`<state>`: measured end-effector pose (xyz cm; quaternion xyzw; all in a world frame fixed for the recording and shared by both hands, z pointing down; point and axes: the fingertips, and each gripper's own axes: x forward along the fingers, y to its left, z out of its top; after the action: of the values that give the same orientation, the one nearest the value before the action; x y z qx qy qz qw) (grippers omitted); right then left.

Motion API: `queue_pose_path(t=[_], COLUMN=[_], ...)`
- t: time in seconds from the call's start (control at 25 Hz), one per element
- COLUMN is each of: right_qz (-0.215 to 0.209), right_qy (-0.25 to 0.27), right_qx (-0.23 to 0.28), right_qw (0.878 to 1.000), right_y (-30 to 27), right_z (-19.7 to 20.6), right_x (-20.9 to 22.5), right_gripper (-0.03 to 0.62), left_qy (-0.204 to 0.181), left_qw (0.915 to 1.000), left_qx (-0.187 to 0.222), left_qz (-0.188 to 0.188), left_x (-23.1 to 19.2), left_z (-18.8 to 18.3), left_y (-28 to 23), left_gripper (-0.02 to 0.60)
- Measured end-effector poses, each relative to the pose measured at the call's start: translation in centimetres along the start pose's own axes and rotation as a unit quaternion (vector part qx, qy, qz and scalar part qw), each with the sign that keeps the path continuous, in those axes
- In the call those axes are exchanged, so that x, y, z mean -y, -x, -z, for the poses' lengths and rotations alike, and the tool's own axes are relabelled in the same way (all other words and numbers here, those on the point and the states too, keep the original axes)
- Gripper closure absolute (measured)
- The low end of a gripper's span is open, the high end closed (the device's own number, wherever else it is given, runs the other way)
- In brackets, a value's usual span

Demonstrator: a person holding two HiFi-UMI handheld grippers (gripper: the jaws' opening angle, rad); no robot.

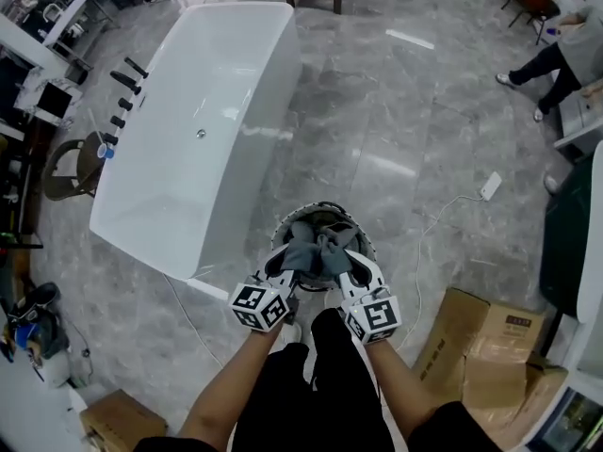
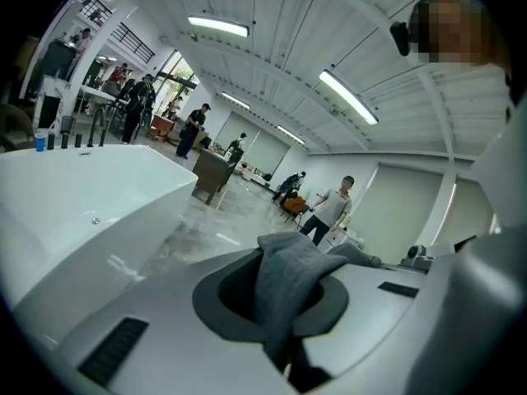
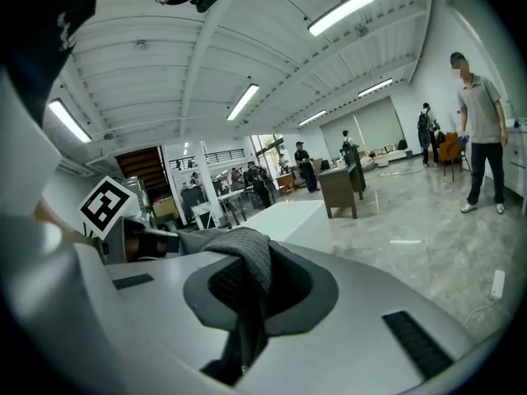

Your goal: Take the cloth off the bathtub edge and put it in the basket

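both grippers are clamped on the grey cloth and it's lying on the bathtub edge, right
Not quite. The left gripper and the right gripper are both shut on the grey cloth, but it is not lying on the bathtub edge. The head view shows it held clear of the tub, over the basket on the floor beside it.

I'm seeing a matt grey woven cloth (image 1: 317, 252), a smooth glossy white bathtub (image 1: 203, 130), and a polished stone-look floor (image 1: 396, 111).
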<state>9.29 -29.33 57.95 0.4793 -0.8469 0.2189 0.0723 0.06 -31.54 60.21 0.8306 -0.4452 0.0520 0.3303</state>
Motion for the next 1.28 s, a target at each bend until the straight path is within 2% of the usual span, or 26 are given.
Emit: queue_pose_path(t=[0.16, 0.32, 0.48, 0.68, 0.8, 0.92, 1.04, 1.12, 1.2, 1.28], right_qz=[-0.012, -0.014, -0.007, 0.002, 0.003, 0.022, 0.055, 0.062, 0.057, 0.052], right_qy=[0.008, 0.003, -0.012, -0.019, -0.014, -0.009, -0.008, -0.004, -0.003, -0.006], right_qx=[-0.041, -0.072, -0.11, -0.16, -0.176, -0.192, -0.224, -0.243, -0.256, -0.265], right_qw=[0.999, 0.997, 0.994, 0.987, 0.984, 0.981, 0.973, 0.968, 0.965, 0.963], right_y=[-2.1, -4.6, -6.9, -8.5, -9.0, -10.0, -10.9, -11.5, -11.9, -12.2], right_z=[5.8, 10.6, 16.4, 22.8, 25.5, 28.5, 31.5, 33.0, 34.0, 34.7], right_x=[2.3, 4.0, 5.9, 8.0, 9.4, 11.3, 12.8, 13.1, 13.4, 13.6], right_gripper=[0.56, 0.56, 0.56, 0.559, 0.559, 0.559, 0.559, 0.557, 0.557, 0.549], left_qy=[-0.006, -0.027, -0.022, 0.004, 0.023, 0.029, 0.025, 0.02, 0.023, 0.032], left_qw=[0.9996, 0.999, 0.9976, 0.9951, 0.9942, 0.9941, 0.9917, 0.9894, 0.9872, 0.985], left_qx=[-0.018, -0.036, -0.065, -0.086, -0.082, -0.077, -0.096, -0.109, -0.121, -0.138], left_qz=[-0.019, -0.006, -0.008, -0.048, -0.066, -0.07, -0.082, -0.094, -0.101, -0.099], left_x=[-2.9, -5.6, -8.4, -12.2, -13.9, -15.3, -17.0, -18.0, -18.5, -18.7], left_z=[4.8, 9.4, 14.1, 19.0, 21.2, 23.7, 26.3, 27.4, 28.4, 29.4], left_y=[-2.4, -4.5, -6.6, -8.0, -9.1, -10.9, -12.0, -12.4, -12.9, -13.4], left_gripper=[0.555, 0.556, 0.555, 0.555, 0.555, 0.555, 0.555, 0.554, 0.534, 0.481])
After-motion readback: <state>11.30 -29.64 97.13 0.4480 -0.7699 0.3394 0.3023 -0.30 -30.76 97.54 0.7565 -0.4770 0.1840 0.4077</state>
